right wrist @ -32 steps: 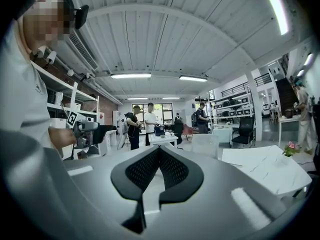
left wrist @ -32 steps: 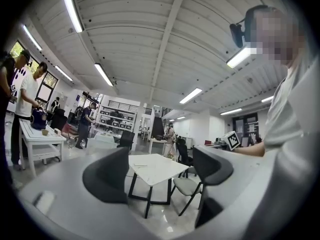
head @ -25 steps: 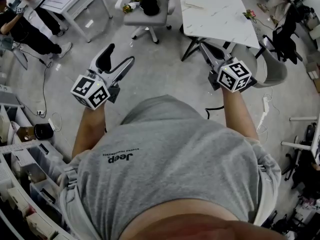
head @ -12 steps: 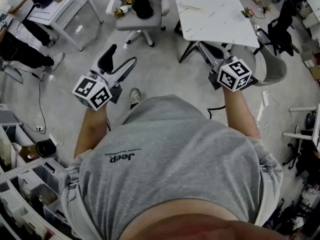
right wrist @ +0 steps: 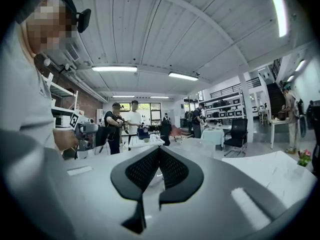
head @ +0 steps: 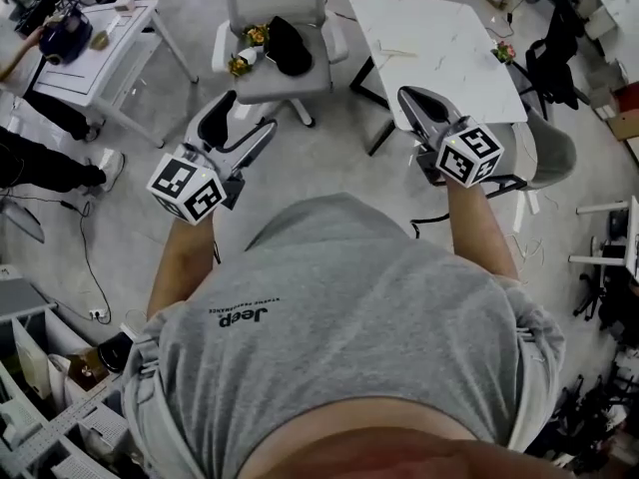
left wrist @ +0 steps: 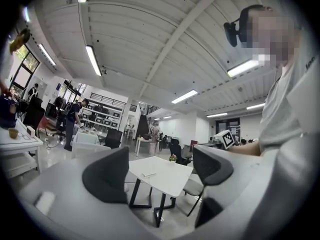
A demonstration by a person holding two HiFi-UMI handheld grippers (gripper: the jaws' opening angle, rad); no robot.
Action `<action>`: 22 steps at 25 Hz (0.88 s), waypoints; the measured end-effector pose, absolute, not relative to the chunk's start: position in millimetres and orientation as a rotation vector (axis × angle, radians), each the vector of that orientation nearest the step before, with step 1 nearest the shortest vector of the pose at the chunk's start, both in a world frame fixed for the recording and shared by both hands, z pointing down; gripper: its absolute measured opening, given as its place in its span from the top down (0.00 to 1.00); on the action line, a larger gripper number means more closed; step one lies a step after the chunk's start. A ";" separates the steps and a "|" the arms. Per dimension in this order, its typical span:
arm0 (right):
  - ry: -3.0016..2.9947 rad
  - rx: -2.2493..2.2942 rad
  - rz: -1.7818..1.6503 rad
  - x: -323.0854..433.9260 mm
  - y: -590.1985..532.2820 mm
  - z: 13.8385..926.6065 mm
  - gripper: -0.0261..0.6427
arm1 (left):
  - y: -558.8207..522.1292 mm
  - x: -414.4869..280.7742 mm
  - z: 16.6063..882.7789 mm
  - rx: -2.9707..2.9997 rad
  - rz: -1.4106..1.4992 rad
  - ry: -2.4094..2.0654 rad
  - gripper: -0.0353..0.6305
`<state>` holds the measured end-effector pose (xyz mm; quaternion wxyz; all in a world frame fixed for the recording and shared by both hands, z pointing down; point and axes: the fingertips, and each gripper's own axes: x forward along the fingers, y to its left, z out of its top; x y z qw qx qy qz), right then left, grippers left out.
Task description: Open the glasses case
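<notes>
White table [head: 439, 28] lies beyond closed right tongs [head: 409, 98]; left tongs [head: 246, 118] gape.

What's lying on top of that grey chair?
On the seat of the grey chair lie a black rounded thing and some gold and yellow bits beside it. What they are is too small to tell, and the black thing covers whatever lies beneath it.

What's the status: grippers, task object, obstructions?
Left gripper open, empty. Right gripper shut, empty. Both in mid-air. Glasses case not seen in any view.
</notes>
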<state>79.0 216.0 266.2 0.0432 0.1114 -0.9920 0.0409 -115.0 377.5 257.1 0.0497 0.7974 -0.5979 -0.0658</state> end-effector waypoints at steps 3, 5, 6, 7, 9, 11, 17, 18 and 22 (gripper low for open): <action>-3.022 0.365 0.139 35.9 202.5 267.1 0.96 | 361.6 -165.1 257.8 2.429 -0.200 -1.802 0.30; -3.015 0.383 0.148 14.8 193.4 269.4 0.96 | 350.0 -189.1 259.9 2.430 -0.204 -1.785 0.30; -3.010 0.389 0.152 6.2 188.9 271.0 0.96 | 344.3 -198.7 261.0 2.430 -0.207 -1.776 0.30; -3.005 0.394 0.155 -1.4 184.3 272.6 0.96 | 338.4 -207.4 262.0 2.430 -0.212 -1.768 0.30; -2.993 0.405 0.164 -14.1 174.9 274.8 0.95 | 326.1 -222.2 263.8 2.428 -0.221 -1.752 0.30; -2.984 0.421 0.177 -23.7 164.1 276.8 0.96 | 313.6 -234.0 265.7 2.428 -0.227 -1.732 0.30; -2.976 0.408 0.221 -47.1 115.0 293.4 0.96 | 268.8 -255.0 276.4 2.405 -0.214 -1.728 0.30; -2.979 0.391 0.226 -49.7 103.8 296.7 0.96 | 259.6 -255.7 278.7 2.394 -0.212 -1.738 0.30; -3.003 0.309 0.246 -61.8 45.0 310.6 0.96 | 215.1 -258.0 287.2 2.357 -0.177 -1.804 0.30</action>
